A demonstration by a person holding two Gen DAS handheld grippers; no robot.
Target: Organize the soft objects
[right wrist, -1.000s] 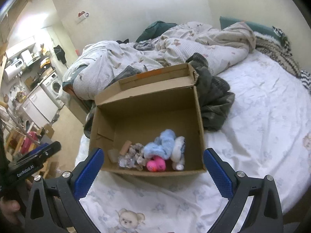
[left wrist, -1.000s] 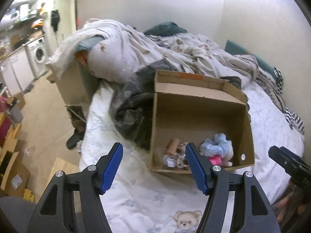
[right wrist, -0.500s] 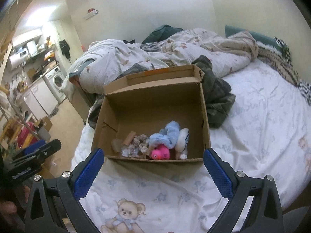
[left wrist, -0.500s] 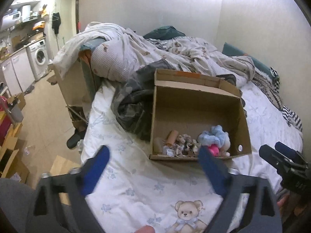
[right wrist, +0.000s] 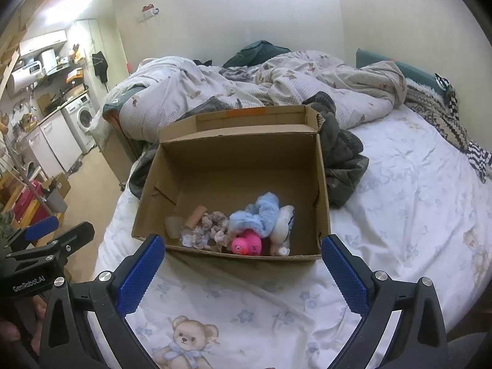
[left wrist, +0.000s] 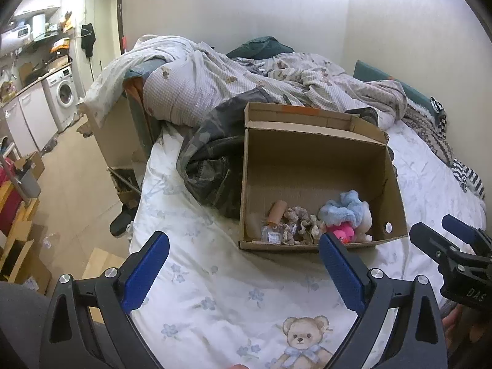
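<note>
An open cardboard box (left wrist: 313, 153) (right wrist: 233, 160) stands on the bed. Along its near wall lie a pink toy (right wrist: 247, 245) (left wrist: 341, 233), a blue plush (right wrist: 261, 212) (left wrist: 344, 207), a white soft toy (right wrist: 283, 224), grey-brown scrunchies (right wrist: 212, 227) (left wrist: 299, 224) and a brown roll (right wrist: 196, 215) (left wrist: 276, 212). My left gripper (left wrist: 243, 270) is open and empty above the sheet in front of the box. My right gripper (right wrist: 243, 273) is open and empty, also short of the box.
A white sheet with bear prints (right wrist: 190, 335) covers the bed. A dark camouflage garment (left wrist: 212, 166) lies against the box. A rumpled duvet (left wrist: 221, 83) lies behind it. The floor with boxes (left wrist: 24, 246) and a washing machine (left wrist: 64, 95) is at left.
Both grippers have pulled back from the box, which now looks smaller and farther. The left gripper's jaws have opened wider. The things in the box have not moved.
</note>
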